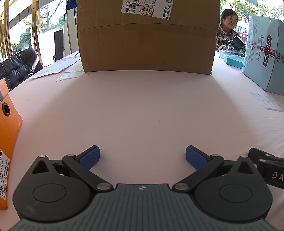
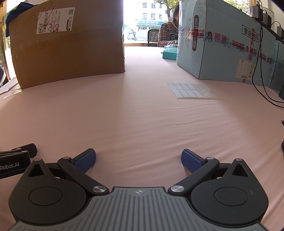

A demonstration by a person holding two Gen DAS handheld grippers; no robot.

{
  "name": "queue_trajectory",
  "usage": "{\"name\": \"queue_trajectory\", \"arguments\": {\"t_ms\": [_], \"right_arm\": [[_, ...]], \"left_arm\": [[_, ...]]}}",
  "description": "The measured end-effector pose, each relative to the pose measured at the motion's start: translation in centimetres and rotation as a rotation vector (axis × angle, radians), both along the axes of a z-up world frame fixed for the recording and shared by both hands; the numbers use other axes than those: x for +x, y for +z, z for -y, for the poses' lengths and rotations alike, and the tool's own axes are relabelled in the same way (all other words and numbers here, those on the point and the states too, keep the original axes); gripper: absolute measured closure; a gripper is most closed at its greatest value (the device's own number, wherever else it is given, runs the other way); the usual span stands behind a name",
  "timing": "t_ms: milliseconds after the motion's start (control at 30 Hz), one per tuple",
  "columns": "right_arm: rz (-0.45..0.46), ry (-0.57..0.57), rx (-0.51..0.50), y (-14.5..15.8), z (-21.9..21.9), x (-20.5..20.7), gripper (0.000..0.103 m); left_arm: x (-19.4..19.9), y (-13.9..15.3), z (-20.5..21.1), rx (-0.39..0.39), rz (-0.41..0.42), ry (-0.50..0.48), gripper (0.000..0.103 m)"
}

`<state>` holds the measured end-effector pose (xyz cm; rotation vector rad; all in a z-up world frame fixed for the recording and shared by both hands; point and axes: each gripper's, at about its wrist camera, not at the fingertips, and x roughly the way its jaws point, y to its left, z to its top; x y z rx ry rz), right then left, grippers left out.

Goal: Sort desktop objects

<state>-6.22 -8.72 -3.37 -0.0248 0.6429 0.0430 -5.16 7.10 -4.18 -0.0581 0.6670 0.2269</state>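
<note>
Waiting grippers, wide apart over a pink table

Resting low over the pink tablecloth, the left gripper has its jaws spread wide, blue pads facing each other with only bare cloth between them. The right gripper stands the same way, jaws fully spread and nothing pinched. Each gripper shows at the edge of the other's view, so the two sit side by side and close together.

Of the desktop things that could be sorted, none lies between either pair of jaws. The nearest to the left gripper is an orange box, standing at its far left, well outside the left pad. A sheet of small white labels lies flat on the cloth ahead and to the right of the right gripper, well apart from its jaws and just in front of a light blue carton. A large brown cardboard box stands straight ahead of the left gripper, far beyond the fingertips, bearing a white shipping label scribbled in red. Loose papers lie to the left of that box.

Behind the cartons a person in a plaid top sits at the far end, near a teal flat box. Black cables hang down at the right of the blue carton.
</note>
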Motion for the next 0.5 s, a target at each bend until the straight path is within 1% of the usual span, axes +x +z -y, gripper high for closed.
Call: {"name": "queue_trajectory", "arguments": {"t_ms": [500], "right_arm": [[0.000, 0.000, 0.000, 0.01, -0.01, 0.03, 0.000]], "left_arm": [[0.08, 0.01, -0.05, -0.001, 0.001, 0.000, 0.000]]}}
